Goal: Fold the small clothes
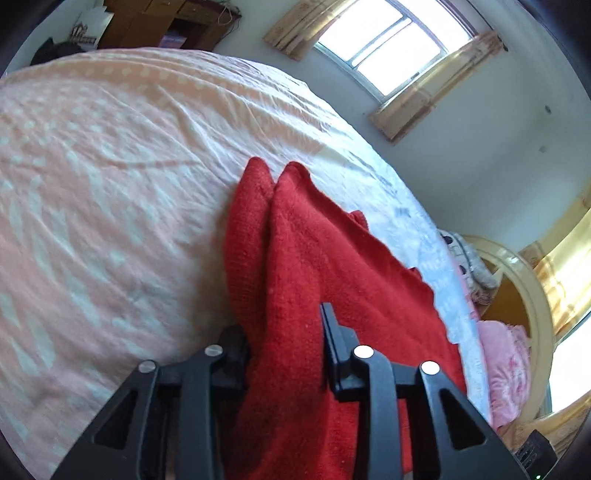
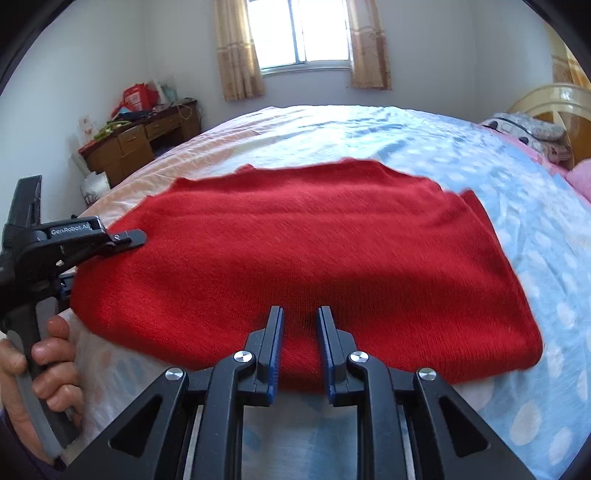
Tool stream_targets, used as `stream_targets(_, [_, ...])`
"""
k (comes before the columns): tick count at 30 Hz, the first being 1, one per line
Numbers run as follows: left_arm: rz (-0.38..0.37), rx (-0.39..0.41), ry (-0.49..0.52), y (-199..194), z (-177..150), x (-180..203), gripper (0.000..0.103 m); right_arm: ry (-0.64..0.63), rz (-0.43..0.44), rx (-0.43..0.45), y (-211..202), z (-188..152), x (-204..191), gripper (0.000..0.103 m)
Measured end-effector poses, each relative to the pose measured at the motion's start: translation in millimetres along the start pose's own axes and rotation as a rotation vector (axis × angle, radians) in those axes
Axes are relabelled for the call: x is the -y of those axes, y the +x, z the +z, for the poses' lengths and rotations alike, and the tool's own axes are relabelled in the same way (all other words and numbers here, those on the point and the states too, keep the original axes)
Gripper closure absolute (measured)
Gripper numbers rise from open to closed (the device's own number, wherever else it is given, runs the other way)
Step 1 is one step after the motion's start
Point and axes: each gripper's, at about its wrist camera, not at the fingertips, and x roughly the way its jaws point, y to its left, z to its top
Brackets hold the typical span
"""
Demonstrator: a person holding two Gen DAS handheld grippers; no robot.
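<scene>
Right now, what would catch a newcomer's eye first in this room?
The bright red sweater, spread over the middle of the bed. Two black tongs bite its edges: the right tongs at the near hem, the left tongs at its left side. Behind the bed glows a curtained window.
</scene>
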Motion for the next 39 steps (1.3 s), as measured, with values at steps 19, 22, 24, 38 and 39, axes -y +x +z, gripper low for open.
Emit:
stream_targets(19, [0.066, 0.089, 0.286, -6, -6, 81, 0.079, 0.173, 0.149, -0.027, 33, 9, 13, 0.090])
stream_targets(22, [0.055, 0.092, 0.414, -3, -18, 118, 0.079, 0.253, 0.145, 0.010, 18, 10, 39, 0.090])
stream_targets(24, [0.042, 0.076, 0.474, 5, -28, 139, 0.079, 0.288, 0.140, 0.015, 11, 12, 60, 0.090])
stream_targets(38, [0.100, -0.035, 0.666, 66, -92, 194, 0.082, 0.418, 0.157, 0.013, 3, -4, 127, 0.090])
stream_targets(39, [0.107, -0.031, 0.681, 65, -94, 195, 0.081, 0.416, 0.156, 0.012, 3, -5, 127, 0.090])
